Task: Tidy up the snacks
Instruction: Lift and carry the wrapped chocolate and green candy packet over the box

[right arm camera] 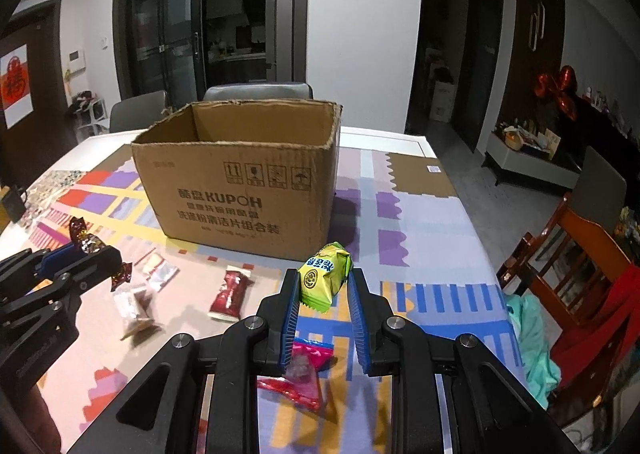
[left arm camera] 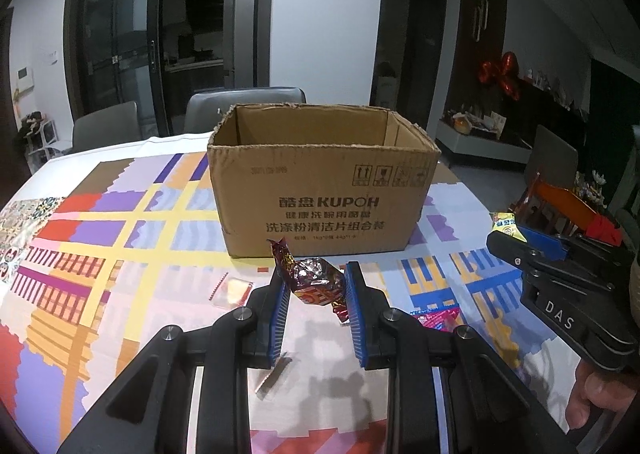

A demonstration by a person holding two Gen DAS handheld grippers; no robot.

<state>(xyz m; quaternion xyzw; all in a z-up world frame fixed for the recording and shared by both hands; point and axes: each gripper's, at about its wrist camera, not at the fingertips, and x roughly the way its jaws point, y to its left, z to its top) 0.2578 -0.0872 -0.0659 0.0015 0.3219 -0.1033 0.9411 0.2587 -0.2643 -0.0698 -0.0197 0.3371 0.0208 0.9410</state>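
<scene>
Only the right wrist view catches the loose snacks on the tablecloth, like the red packet. Left gripper clamps a shiny foil candy, right gripper pinches a yellow-green packet, both held up near the open cardboard box.

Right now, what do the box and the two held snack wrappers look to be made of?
Box: brown corrugated cardboard, matte, with ragged torn top edges and printed ink.
Candy in the left gripper: crinkled metallic foil or foil-look film, with glinting creases.
Green packet in the right gripper: smooth glossy plastic film, probably, with a serrated sealed end.
</scene>
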